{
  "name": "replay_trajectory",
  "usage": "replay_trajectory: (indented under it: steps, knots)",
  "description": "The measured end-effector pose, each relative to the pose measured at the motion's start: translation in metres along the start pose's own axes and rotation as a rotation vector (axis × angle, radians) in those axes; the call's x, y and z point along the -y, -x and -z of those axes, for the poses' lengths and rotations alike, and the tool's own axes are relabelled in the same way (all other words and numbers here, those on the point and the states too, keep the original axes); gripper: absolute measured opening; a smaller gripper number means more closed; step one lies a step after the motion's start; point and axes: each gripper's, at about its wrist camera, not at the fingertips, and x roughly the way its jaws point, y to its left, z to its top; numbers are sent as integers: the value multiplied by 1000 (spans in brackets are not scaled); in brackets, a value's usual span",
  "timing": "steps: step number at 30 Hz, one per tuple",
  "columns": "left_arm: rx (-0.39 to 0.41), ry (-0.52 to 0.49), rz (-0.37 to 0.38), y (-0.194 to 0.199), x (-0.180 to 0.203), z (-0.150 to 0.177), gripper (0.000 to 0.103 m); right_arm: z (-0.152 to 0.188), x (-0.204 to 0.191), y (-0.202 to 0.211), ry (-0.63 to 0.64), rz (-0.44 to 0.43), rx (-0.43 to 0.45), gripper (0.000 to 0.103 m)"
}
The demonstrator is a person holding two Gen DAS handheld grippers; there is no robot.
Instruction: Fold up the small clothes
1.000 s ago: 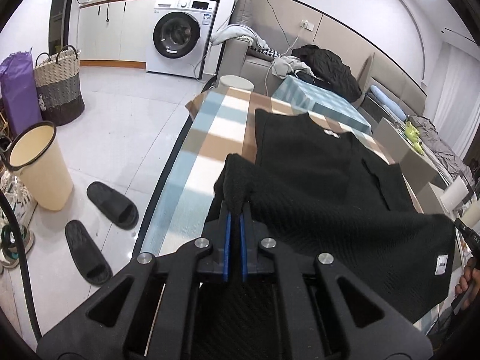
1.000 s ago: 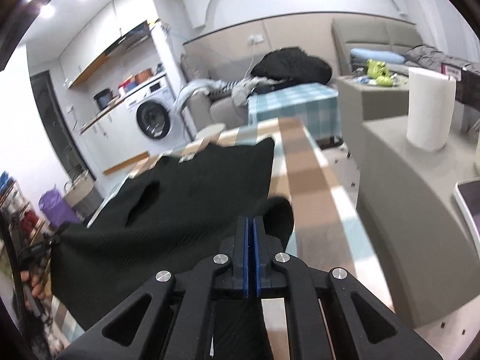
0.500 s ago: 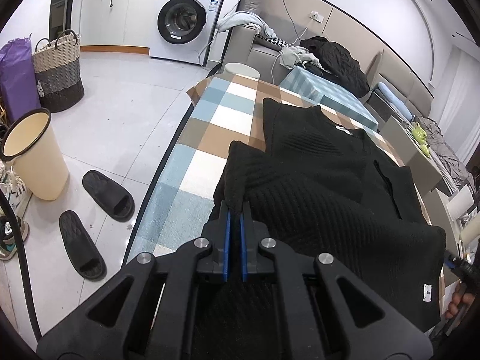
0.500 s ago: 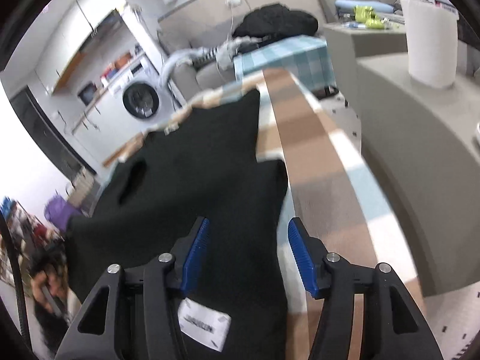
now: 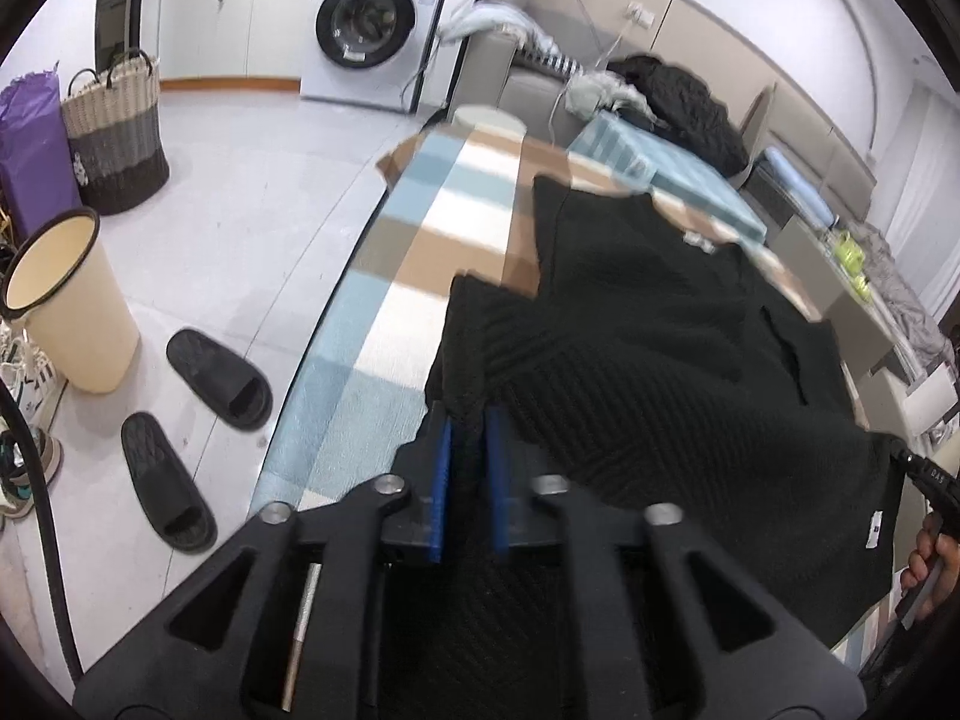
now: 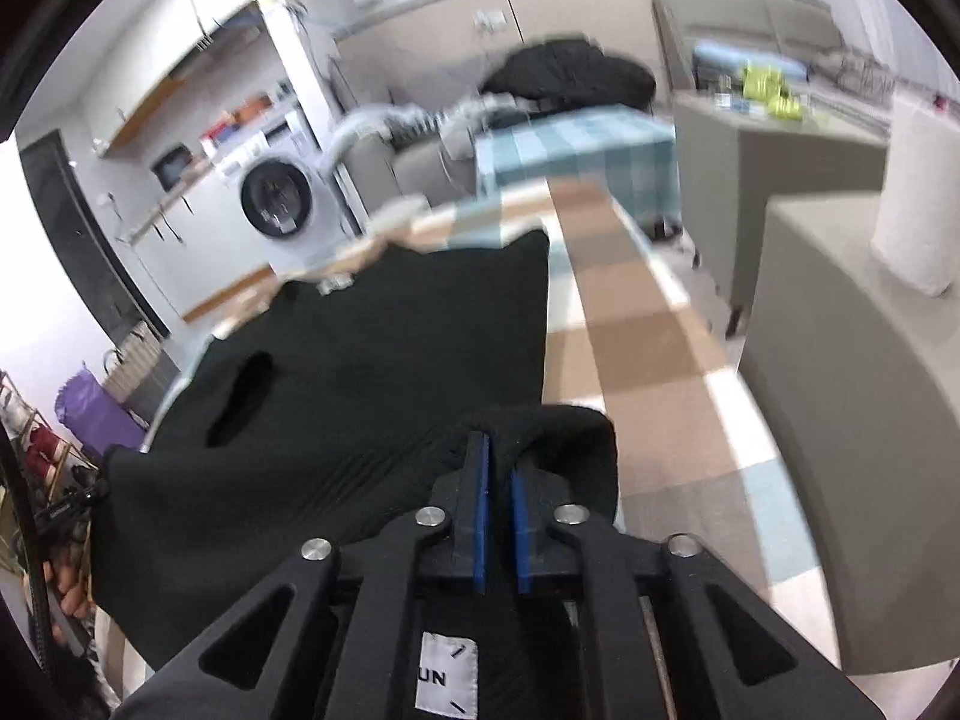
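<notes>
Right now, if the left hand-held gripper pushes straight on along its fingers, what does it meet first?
The black ribbed knit garment: a bunched fold sits between the left hand-held gripper fingers, whose jaws have just been opening. Beyond it lies the checked tablecloth; depth is unclear.

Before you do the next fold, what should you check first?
1. Left gripper let go: its jaws have just been opening, the black knit top's edge lies between them, and the pads look clear. Ok.
2. Right gripper grip: its jaws have just been closing, with a bunched corner between them. Whether they press on it: cannot tell.
3. Near half laid over far half: ok.
4. Fold lying flat: not ok, the right corner humps up.
5. Top fully on the checked tablecloth: cannot tell, the near side is hidden.
</notes>
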Motion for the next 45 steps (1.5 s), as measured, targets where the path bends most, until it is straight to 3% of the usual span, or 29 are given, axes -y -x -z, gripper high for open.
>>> replay_trajectory:
  steps: [1, 2, 6, 11, 12, 14, 16, 18, 33, 37, 39, 40, 42, 44, 45]
  knots:
    - [-14, 5, 1, -3, -1, 0, 41, 1, 3, 1, -13, 2, -2, 37]
    - [-16, 15, 10, -5, -2, 1, 53, 2, 6, -1, -32, -4, -4, 54]
    - [-47, 15, 58, -18, 2, -2, 57, 4, 12, -10, -78, -37, -27, 64]
    - [-91, 9, 50, -46, 13, -10, 57, 2, 4, -32, -84, -65, -51, 63]
    - [-88, 18, 53, -49, 14, -11, 56, 1, 0, -35, -70, -62, -55, 56]
    - [-79, 16, 62, -55, 16, -13, 35, -1, -8, -39, -44, -45, -53, 45]
    - [-94, 9, 90, -61, 20, -15, 23, -2, -15, -46, -3, -8, -64, 31]
    - [-86, -9, 78, -62, 26, -15, 21, -2, -16, -48, -1, -1, -68, 21]
    - [-89, -56, 60, -15, 20, 28, 19, 21, -13, -29, 44, -5, -114, 16]
    - [-75, -52, 44, -1, 14, 37, 25, 28, -14, -19, 59, 17, -112, 22]
    - [-56, -49, 33, 8, 12, 35, 27, 25, -14, -13, 65, 39, -98, 38]
    - [-49, -50, 28, 13, 11, 34, 31, 22, -15, -7, 64, 49, -82, 39]
    - [-29, -56, 0, 25, 8, 33, 39, 16, -15, 7, 55, 63, -53, 41]
    - [2, -60, -22, 39, 4, 31, 60, 11, -19, 23, 46, 76, -24, 45]
    - [24, -57, -30, 46, 1, 28, 63, 8, -21, 32, 40, 73, -6, 51]
